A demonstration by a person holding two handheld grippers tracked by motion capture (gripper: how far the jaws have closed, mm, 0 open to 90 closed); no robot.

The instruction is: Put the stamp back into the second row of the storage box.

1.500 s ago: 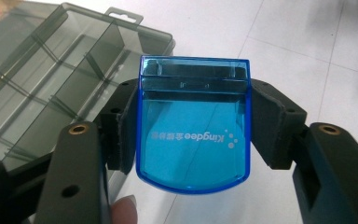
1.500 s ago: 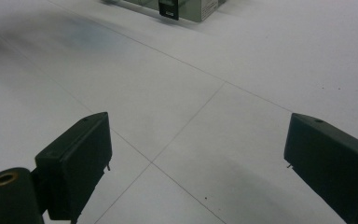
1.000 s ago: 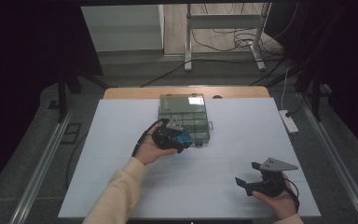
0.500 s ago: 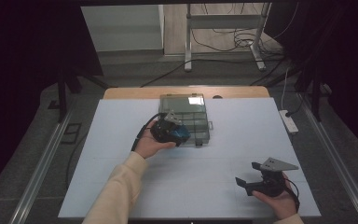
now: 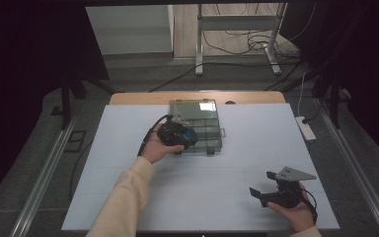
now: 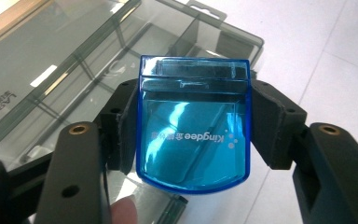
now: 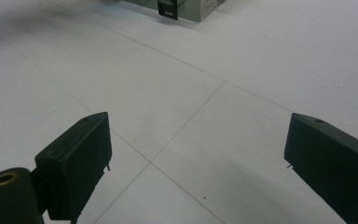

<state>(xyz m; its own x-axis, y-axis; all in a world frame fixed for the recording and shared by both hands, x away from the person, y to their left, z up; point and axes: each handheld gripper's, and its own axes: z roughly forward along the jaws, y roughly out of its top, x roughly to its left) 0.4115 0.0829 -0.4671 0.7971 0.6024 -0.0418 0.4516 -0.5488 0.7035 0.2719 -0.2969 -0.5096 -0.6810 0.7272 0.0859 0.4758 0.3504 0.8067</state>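
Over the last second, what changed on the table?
Little. The left tool, shut on the blue clip, shifted slightly toward the middle of the clear compartment box and hangs over it. The right tool stayed open, resting near the table's front edge; the box did not move.

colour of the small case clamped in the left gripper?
Translucent blue case with pale "Kingdee" print, held between the left gripper jaws. The left gripper view shows it best.

Dim high view with black edges; glare patch on the clear organizer box (image 5: 207, 105); gripper views bright, sharp.
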